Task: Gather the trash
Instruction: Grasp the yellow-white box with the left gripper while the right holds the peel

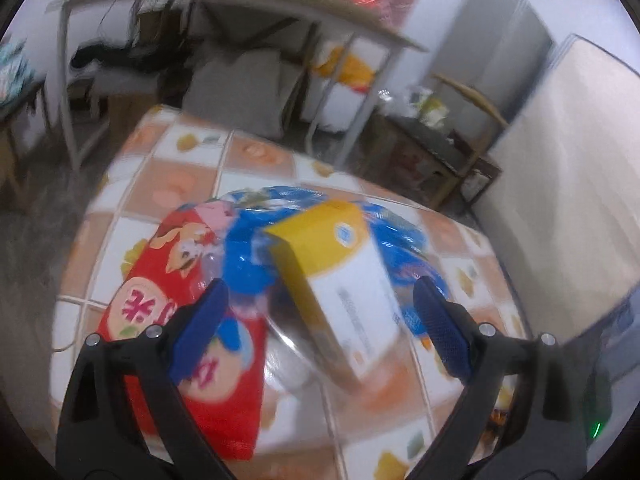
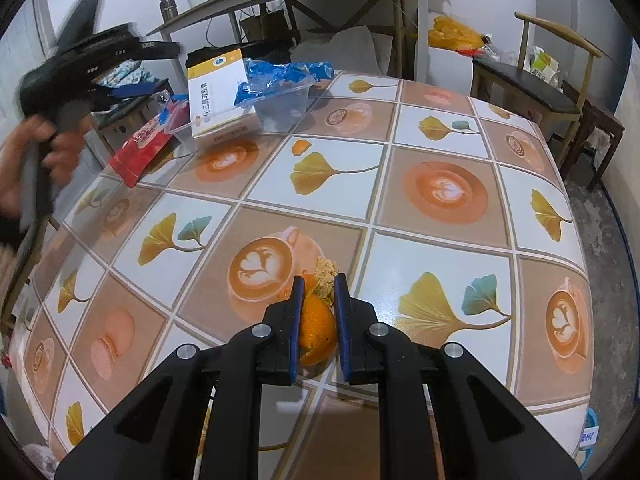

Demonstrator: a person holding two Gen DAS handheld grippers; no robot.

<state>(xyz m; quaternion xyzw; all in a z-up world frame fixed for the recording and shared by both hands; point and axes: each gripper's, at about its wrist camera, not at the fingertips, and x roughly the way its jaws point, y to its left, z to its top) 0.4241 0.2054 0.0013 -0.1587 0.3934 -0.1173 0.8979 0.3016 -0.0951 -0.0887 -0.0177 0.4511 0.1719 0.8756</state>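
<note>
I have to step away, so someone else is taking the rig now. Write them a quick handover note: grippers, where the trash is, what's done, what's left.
Right gripper: jaws closed around an orange peel at the near edge of the table, a crumbly scrap at its tips.
Left gripper: open, holding nothing, hovering over the pile.
Pile, far left corner: yellow-and-white box leaning in a clear plastic container with a blue wrapper; red snack bag beside it.
Done: box and wrapper in container.
Left: peel in hand, small peel piece mid-table, probably the red bag.
</note>
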